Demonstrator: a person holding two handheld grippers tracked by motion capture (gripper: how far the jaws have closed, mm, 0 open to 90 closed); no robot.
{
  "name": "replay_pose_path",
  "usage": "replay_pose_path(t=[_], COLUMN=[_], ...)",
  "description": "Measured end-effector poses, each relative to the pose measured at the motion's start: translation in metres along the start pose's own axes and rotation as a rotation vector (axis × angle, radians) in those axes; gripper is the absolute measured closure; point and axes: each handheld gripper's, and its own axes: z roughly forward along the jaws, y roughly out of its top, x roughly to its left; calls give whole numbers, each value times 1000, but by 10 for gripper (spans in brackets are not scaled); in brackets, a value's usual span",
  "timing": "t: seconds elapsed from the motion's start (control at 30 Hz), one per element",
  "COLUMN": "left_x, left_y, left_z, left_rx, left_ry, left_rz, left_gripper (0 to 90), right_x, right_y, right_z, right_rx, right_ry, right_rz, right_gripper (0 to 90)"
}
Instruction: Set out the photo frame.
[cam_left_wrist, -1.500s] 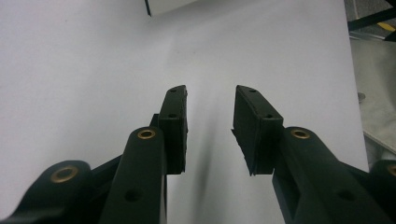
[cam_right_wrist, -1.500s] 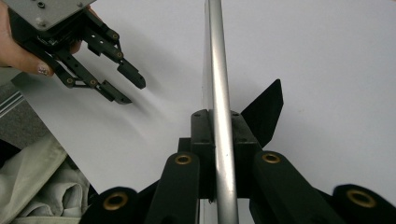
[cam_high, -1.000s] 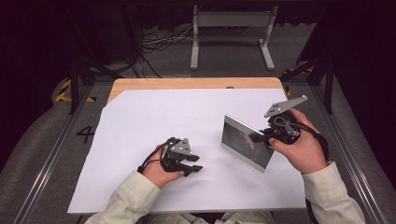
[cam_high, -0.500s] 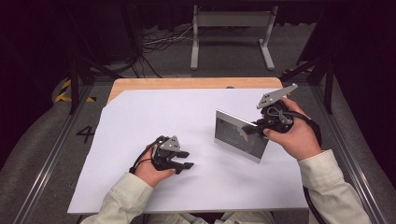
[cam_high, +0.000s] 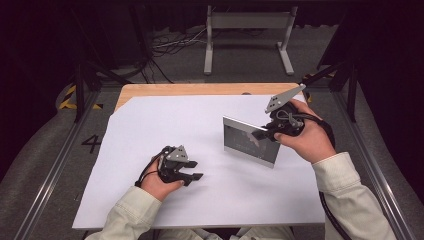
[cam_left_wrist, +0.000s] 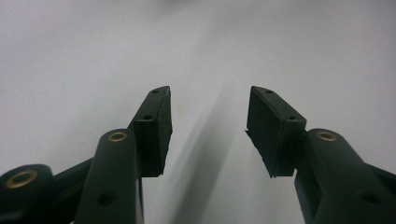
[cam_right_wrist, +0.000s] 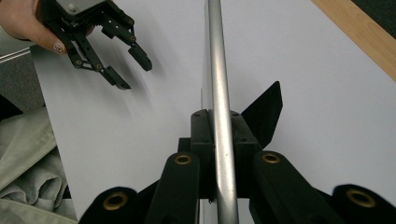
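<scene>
A silver-edged picture frame with a dark face stands tilted on the white sheet, right of centre. My right gripper is shut on its top edge, and in the right gripper view the pads clamp the silver rim from both sides. The frame's black back stand juts out to the right. My left gripper rests low over the sheet at the front left. Its jaws have just been opening and stand open with nothing between them. The right gripper view also catches the left gripper.
The white sheet covers most of a wooden tabletop, whose bare strip shows at the far edge. A metal stand and cables lie on the floor beyond. Rails run along both sides.
The right gripper has carried the frame a little left and farther from the person. The left hand has slid slightly left, and its jaws have spread wider.
</scene>
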Motion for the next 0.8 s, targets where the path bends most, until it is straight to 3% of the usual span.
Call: replay_pose_path(t=[0.8], left_x=[7], left_y=[-8], left_z=[-11], left_rx=[-14], left_ry=[30], left_rz=[-32], left_gripper=[507], right_x=[-17], right_y=[13], right_z=[22], right_rx=[11], right_ry=[114], right_rz=[-99], right_gripper=[842])
